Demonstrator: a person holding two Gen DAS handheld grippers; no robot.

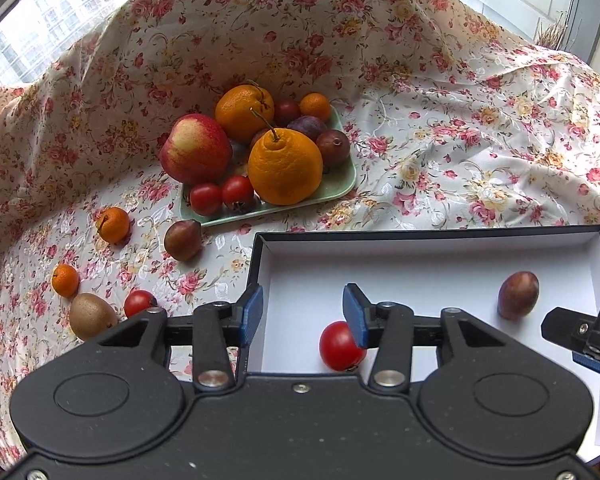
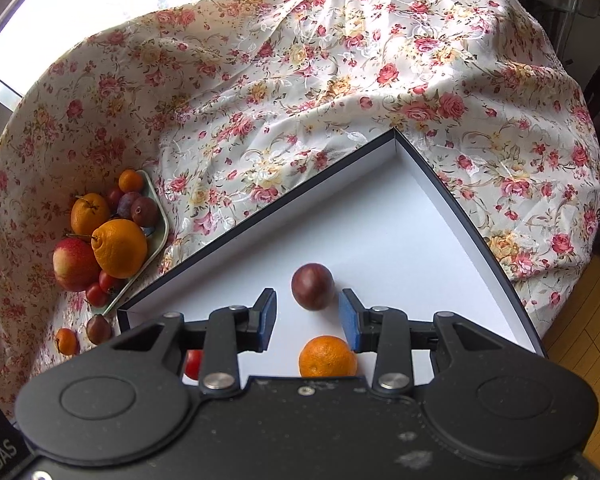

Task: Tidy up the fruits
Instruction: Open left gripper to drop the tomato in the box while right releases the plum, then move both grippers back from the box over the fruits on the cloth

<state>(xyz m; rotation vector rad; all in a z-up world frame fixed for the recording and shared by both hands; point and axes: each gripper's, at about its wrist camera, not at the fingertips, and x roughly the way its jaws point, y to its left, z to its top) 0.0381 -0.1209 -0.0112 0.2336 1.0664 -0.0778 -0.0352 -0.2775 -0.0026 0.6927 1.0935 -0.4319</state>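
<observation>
The left gripper (image 1: 303, 316) hangs spread and empty over the box (image 1: 420, 236), a tomato (image 1: 340, 346) under its right pad; the right gripper (image 2: 307, 319), also spread and empty, stands above a mandarin (image 2: 327, 357), the plum (image 2: 313, 286) just beyond

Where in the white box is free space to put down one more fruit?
Free: the box's far corner, beyond the dark plum. Crowded: the near end, with the plum, mandarin and tomato. The green tray is full.
</observation>
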